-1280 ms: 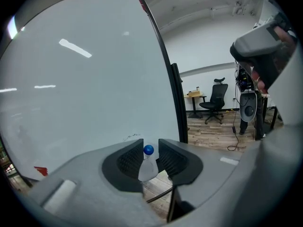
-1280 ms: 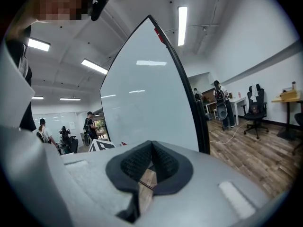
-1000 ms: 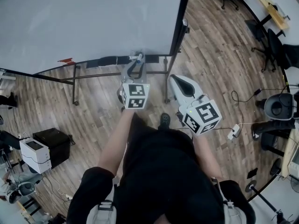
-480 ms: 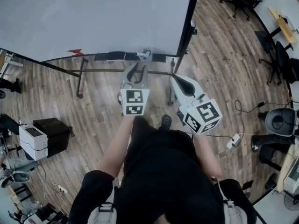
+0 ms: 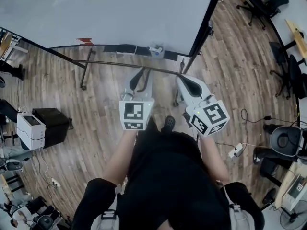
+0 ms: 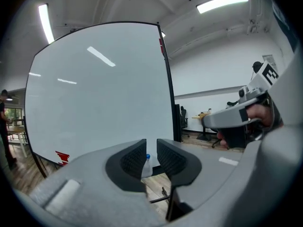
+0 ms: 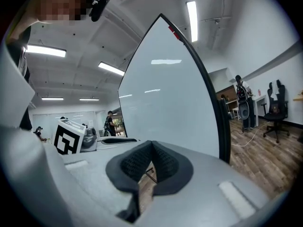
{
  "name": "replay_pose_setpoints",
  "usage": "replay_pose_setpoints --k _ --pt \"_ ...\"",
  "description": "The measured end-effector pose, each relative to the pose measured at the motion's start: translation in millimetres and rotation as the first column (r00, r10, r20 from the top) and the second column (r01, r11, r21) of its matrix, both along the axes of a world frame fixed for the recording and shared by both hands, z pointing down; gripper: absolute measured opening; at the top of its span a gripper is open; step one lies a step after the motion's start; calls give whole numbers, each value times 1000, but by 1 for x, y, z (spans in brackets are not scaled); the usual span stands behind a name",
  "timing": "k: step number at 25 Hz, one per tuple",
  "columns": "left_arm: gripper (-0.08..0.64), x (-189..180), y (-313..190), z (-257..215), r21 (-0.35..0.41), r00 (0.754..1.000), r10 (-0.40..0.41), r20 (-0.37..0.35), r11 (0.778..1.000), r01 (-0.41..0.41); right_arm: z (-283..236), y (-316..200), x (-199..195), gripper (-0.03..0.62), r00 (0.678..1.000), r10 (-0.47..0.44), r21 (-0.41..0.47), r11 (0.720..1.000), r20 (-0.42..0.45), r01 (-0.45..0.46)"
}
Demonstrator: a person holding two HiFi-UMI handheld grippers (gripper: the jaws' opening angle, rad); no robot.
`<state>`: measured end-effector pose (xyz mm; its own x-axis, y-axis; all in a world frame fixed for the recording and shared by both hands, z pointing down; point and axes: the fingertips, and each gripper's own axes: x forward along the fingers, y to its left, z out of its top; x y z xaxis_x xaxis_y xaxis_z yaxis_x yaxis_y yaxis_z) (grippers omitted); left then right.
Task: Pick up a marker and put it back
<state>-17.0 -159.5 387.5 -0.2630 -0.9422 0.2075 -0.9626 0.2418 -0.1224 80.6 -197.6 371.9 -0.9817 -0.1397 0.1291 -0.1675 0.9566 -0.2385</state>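
- Only the head view shows the ledge (image 5: 105, 46) under the whiteboard (image 5: 120, 13). It carries a red object (image 5: 85, 40) at its left, a dark strip, and a small bottle (image 5: 156, 50). Whether the red object is the marker is too small to tell.
- The left gripper view shows that blue-capped bottle far off, framed in the narrow gap between the fingers.
- The left gripper (image 5: 142, 72) has its fingers slightly apart, holding nothing. The right gripper (image 5: 183, 82) has its fingers closed together and empty.
- The red object lies well apart from both grippers, ahead and to their left.
- Both forearms reach forward side by side over the wooden floor (image 5: 96, 114), with the grippers aimed at the whiteboard.
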Motion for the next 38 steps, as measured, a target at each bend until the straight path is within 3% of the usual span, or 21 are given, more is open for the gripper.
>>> replay_pose_setpoints --k 13,38 --pt "20 -4 26 -27 80 997 8 -82 997 -2 -11 6 -20 2 1000 -8 64 998 -4 8" --pt "11 -4 38 -23 80 994 7 -113 997 2 -11 27 -20 2 998 -45 116 992 -36 49"
